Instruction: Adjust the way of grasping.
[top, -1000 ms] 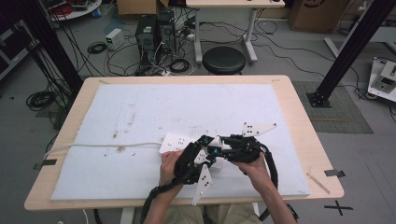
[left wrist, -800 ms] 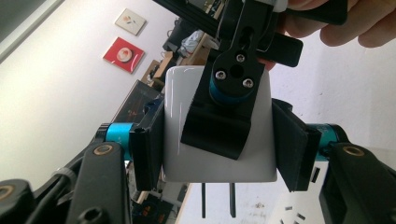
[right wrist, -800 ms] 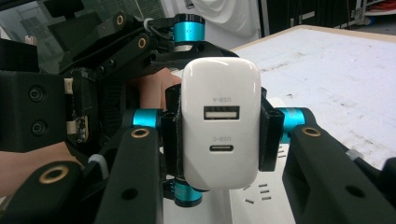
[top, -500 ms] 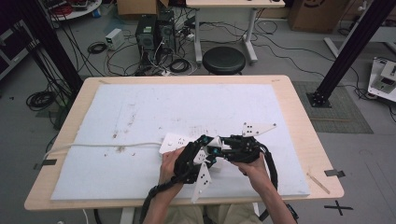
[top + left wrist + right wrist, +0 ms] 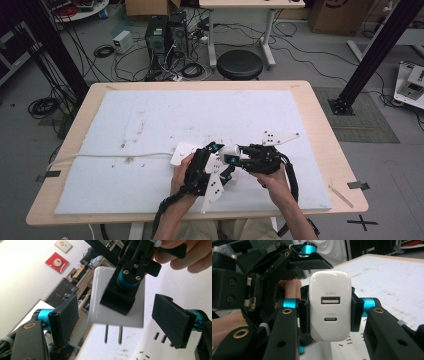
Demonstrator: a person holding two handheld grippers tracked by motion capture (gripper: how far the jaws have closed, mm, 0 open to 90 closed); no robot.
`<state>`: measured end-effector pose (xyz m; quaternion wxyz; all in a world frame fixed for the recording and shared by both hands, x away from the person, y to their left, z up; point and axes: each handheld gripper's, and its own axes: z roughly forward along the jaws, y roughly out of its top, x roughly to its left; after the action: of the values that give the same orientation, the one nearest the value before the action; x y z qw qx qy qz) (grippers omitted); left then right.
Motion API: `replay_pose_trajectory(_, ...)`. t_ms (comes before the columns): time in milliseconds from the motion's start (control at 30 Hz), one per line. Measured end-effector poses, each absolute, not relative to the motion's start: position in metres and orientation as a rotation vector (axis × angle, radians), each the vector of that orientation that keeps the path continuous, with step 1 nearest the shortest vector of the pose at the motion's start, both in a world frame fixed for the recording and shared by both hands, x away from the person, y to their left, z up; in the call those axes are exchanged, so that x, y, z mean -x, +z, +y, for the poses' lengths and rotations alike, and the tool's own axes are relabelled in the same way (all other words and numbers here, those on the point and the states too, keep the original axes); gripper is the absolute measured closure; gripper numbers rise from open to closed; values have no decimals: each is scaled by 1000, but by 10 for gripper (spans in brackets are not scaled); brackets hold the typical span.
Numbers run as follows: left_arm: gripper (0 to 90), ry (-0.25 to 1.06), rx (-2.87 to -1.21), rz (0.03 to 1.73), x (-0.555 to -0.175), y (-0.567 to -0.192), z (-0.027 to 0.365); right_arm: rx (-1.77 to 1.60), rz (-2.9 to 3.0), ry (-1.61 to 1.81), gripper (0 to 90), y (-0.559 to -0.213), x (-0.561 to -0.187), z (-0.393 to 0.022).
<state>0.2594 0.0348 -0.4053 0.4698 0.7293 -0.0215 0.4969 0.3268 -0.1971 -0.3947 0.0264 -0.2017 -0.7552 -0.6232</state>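
Above the near part of the tabletop (image 5: 125,130), between my two hands, my right tongs (image 5: 329,310) are pinching a white charger (image 5: 330,305) by its two flat sides, with its two ports turned toward that camera. My left tongs (image 5: 120,322) stand spread on either side of the same charger, their pads (image 5: 65,315) apart from it, and its two metal prongs (image 5: 113,333) point down between them. I think the risk is in the handover. If I press the left tongs together on the prongs or on a rounded corner, the smooth shell could twist or slip out when the right side lets go. If both pull at once, the charger may tilt and drop on the foam sheet (image 5: 150,120). A white power strip (image 5: 181,152) with its cord (image 5: 110,156) lies just beside my left hand (image 5: 179,172), so a fall could knock it.
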Motion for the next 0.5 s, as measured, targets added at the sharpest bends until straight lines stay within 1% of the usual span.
replay_pose_trajectory(33,217,1181,-1785,-33,-260,-404,38,631,-2333,-1932,633,-394,-327,-199)
replay_pose_trajectory(233,217,1070,-1733,119,-263,-399,63,689,-2340,-1974,633,-392,-329,-211)
replay_pose_trajectory(500,217,982,-1673,302,-265,-391,96,762,-2394,-2014,633,-391,-329,-227)
